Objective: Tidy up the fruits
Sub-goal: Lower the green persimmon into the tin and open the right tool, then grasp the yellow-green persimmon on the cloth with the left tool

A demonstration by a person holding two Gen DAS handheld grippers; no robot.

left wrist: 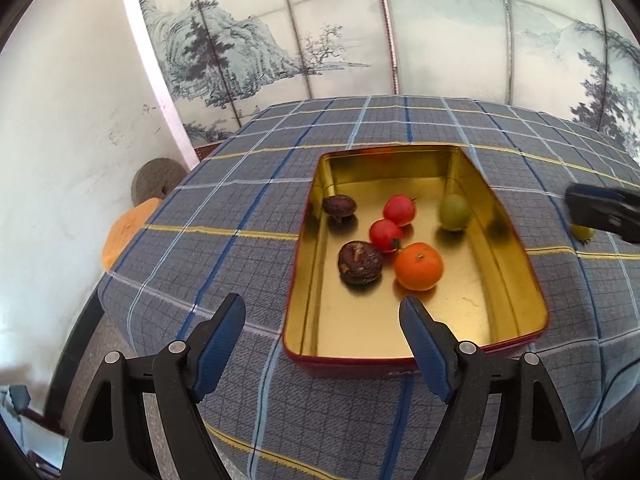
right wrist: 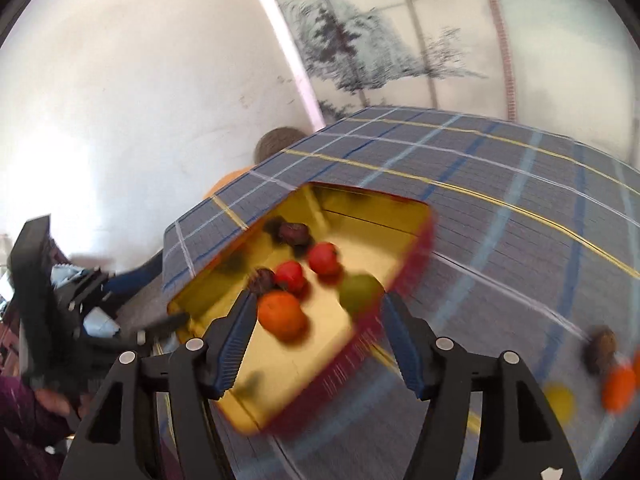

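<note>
A gold-lined red tin (left wrist: 516, 264) sits on the plaid tablecloth. It holds an orange (left wrist: 418, 266), two red fruits (left wrist: 399, 210), two dark wrinkled fruits (left wrist: 360, 262) and a green fruit (left wrist: 455, 213). My left gripper (left wrist: 322, 310) is open and empty at the tin's near left corner. My right gripper (right wrist: 316, 306) is open and empty above the tin's (right wrist: 400, 276) near right rim, with the orange (right wrist: 282, 314) and the green fruit (right wrist: 360, 292) between its fingers in view. It shows at the right edge of the left wrist view (left wrist: 600, 210). The right wrist view is motion-blurred.
Loose fruits lie on the cloth right of the tin: a dark one (right wrist: 602, 346), an orange one (right wrist: 620, 388), a yellow one (right wrist: 560, 400); a yellow-green one (left wrist: 583, 233) lies under the right gripper. The table's left edge (left wrist: 120, 264) drops to the floor by a white wall.
</note>
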